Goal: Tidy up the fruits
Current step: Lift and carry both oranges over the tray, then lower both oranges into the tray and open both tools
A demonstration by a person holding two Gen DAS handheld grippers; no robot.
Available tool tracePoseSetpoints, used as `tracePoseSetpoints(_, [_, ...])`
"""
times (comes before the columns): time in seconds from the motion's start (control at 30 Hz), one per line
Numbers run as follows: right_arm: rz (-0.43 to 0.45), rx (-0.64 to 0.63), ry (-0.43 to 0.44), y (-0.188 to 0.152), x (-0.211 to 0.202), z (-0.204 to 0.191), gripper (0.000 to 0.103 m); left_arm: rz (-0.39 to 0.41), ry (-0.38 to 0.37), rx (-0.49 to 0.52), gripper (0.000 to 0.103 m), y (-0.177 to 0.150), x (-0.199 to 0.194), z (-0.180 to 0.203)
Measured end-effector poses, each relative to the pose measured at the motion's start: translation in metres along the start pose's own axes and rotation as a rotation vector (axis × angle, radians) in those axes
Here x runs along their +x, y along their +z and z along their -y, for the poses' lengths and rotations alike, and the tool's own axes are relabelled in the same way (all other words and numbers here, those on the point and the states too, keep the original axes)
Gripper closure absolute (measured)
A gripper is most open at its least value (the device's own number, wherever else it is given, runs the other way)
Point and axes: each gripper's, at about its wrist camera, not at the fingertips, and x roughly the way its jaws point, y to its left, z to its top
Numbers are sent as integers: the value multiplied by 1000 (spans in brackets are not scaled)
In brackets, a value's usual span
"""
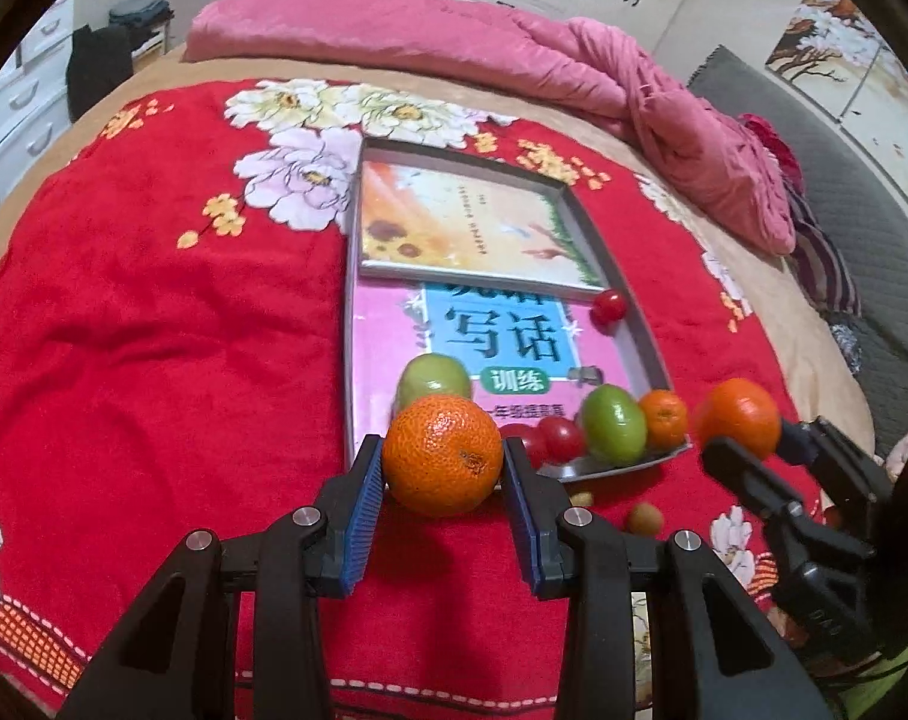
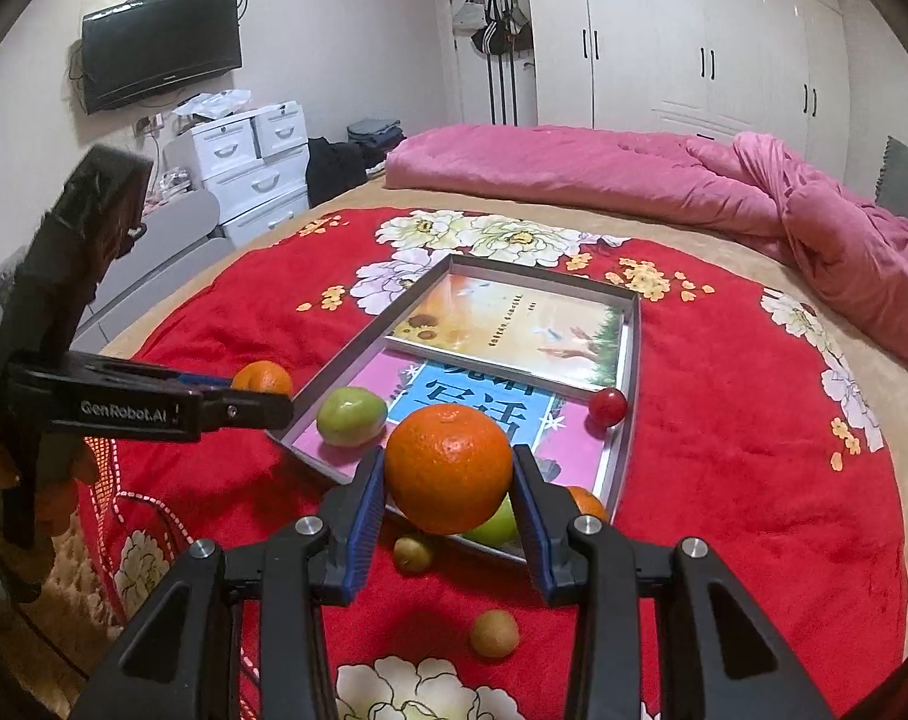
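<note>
Both grippers tilt downward over the red floral blanket (image 1: 154, 360), at the near end of the shallow metal tray (image 1: 634, 324). The left gripper (image 1: 443, 456) has its blue pads pressed on either side of a rough-skinned orange (image 1: 443, 456), jaws part open around it; the right gripper (image 2: 449, 471) clamps a smoother orange (image 2: 449, 471) the same way, just above the tray's near rim. The left view shows the right gripper from the side, and a cluster in the tray's near corner: two cherry tomatoes (image 1: 559, 438), a green fruit (image 1: 613, 426) and a small mandarin (image 1: 664, 417), mostly hidden in the right view. A second green fruit (image 1: 433, 381) and a third tomato (image 1: 608, 306) lie further in, on two books (image 1: 472, 228). The right view alone shows the wall television (image 2: 160, 45), and more clearly the two small brown fruits (image 2: 494, 633) lying on the blanket outside the tray.
</note>
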Motion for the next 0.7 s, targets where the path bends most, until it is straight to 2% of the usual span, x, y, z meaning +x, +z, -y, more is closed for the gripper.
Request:
tracePoseSetpoints(0.47, [11,17,-19,11,8,8,62,2,55,16,63,4,16,-4])
tracePoseSetpoints(0.7, [-20,7,-14,9,22,4,62,-8,55,14,63,4,22,-6])
